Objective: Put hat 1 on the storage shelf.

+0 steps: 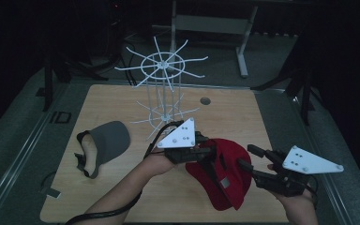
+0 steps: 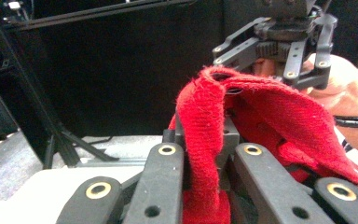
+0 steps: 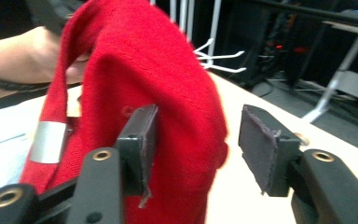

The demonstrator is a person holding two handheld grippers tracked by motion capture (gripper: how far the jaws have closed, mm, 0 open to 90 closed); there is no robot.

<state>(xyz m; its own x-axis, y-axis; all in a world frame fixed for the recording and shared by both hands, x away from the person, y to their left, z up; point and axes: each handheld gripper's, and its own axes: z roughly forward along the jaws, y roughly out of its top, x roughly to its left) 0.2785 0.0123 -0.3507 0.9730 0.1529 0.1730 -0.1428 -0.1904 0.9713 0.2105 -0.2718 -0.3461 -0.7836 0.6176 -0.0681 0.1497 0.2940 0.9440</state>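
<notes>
**Now: red cap held by one gripper, the other lining up on it**

Clearly the left gripper [image 1: 205, 152] has its jaws clamped on a fold of the red cap [image 1: 222, 171]; in the left gripper view the red cloth is pinched narrow between the two black jaws. The right gripper [image 1: 255, 161] stands wide, and in the right gripper view one pad [image 3: 142, 140] lies against the cap's side while the other is apart from it, so nothing is gripped on that side yet. The cap sits lower centre in the high view, lifted partly off the counter [image 1: 122, 201] between the two hands.

Judging from this, the step in hand is taking up the cap with both grippers, likely to hang it on the white wire rack [image 1: 164, 89] standing at upper centre of the high view. The next move calls for the right gripper to shut on the cap's edge, then for both to carry it up and back toward one of the rack's prongs without pulling the cloth out of the left jaws.

Around it, a grey visor [image 1: 104, 143] lies at centre left on the counter, well apart from the cap and out of the path. A round hole [image 1: 205, 101] in the counter lies right of the rack. The rack's lower prongs reach forward toward the left hand [image 1: 157, 164], and they could catch a cable or the cap's brim on the way up.
</notes>
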